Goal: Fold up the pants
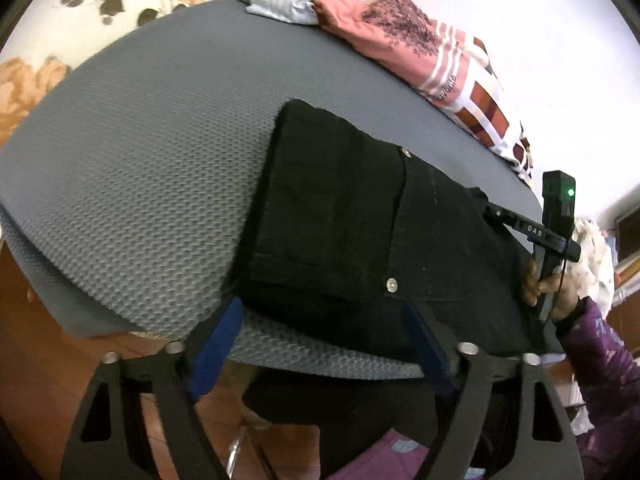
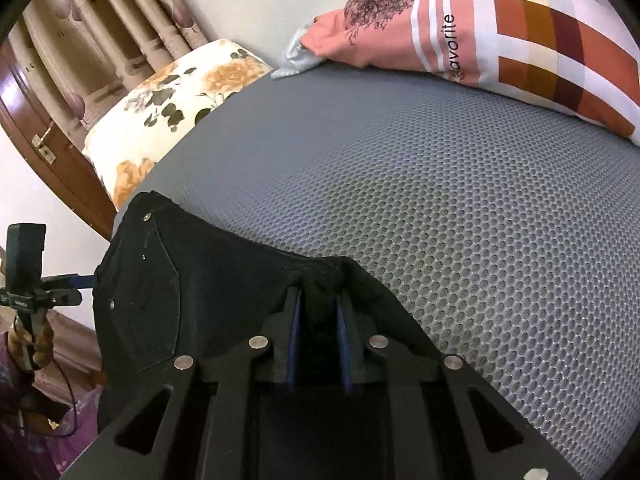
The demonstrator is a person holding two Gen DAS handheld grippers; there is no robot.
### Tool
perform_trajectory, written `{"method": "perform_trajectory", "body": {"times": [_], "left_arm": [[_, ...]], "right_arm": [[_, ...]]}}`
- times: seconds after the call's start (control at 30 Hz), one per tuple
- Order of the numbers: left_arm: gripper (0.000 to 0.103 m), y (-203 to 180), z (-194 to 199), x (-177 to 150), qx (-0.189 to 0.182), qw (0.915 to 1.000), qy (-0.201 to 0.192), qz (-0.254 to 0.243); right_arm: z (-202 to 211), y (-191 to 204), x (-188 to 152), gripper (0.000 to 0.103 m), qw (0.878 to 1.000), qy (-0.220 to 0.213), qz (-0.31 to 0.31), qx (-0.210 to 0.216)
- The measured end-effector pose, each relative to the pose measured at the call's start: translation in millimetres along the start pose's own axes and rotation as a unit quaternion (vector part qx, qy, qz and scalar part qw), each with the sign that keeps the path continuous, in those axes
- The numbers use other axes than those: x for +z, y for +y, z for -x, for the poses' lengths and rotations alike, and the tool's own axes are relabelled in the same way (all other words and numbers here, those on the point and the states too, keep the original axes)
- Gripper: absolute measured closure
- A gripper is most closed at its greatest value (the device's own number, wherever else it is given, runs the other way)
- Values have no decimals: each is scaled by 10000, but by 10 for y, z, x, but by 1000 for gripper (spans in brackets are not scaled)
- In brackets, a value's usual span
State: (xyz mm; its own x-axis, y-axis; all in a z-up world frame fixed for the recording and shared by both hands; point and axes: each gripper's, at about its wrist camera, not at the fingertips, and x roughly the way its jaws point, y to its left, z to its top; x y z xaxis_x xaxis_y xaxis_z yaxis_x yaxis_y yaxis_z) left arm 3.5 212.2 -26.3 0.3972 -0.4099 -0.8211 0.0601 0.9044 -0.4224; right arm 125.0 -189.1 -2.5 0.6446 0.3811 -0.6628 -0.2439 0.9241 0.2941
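Black pants [image 1: 340,216] lie folded on a grey mesh mat [image 1: 140,184], with a pocket and metal rivets facing up. My left gripper [image 1: 322,308] stands open at the mat's near edge. Its blue fingers [image 1: 224,340] straddle the pants' near hem without visibly pressing on it. My right gripper [image 2: 320,308] is shut on a bunched fold of the pants [image 2: 200,292], which tents up between its pads. In the left wrist view the right gripper [image 1: 488,206] bites the pants' right-hand edge. In the right wrist view the left gripper [image 2: 86,290] sits at the pants' far left side.
A pink and striped pillow [image 1: 420,48] and a pale cloth [image 1: 284,4] lie along the far side of the mat by the wall. A floral cushion [image 2: 172,96] sits beyond the left end. A curtain and wooden door [image 2: 60,148] stand behind. A purple sleeve [image 1: 600,380] holds the right gripper.
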Motion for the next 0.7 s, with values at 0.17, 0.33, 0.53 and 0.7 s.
{"method": "perform_trajectory", "body": {"times": [0.17, 0.33, 0.53, 0.7], "left_arm": [[58, 85, 27, 46, 132, 9997, -146, 159], [76, -44, -1, 103, 694, 9969, -325, -150], [82, -23, -9, 133, 931, 9946, -391, -253], [71, 1, -4, 114, 1168, 9920, -352, -340]], "right_arm": [[-29, -1, 9, 86, 10000, -40, -74, -19], [12, 55, -15, 86, 9995, -244, 7, -218], [70, 173, -29, 94, 9958, -526, 263, -701], [57, 62, -11, 91, 9987, -370, 18, -361]]}}
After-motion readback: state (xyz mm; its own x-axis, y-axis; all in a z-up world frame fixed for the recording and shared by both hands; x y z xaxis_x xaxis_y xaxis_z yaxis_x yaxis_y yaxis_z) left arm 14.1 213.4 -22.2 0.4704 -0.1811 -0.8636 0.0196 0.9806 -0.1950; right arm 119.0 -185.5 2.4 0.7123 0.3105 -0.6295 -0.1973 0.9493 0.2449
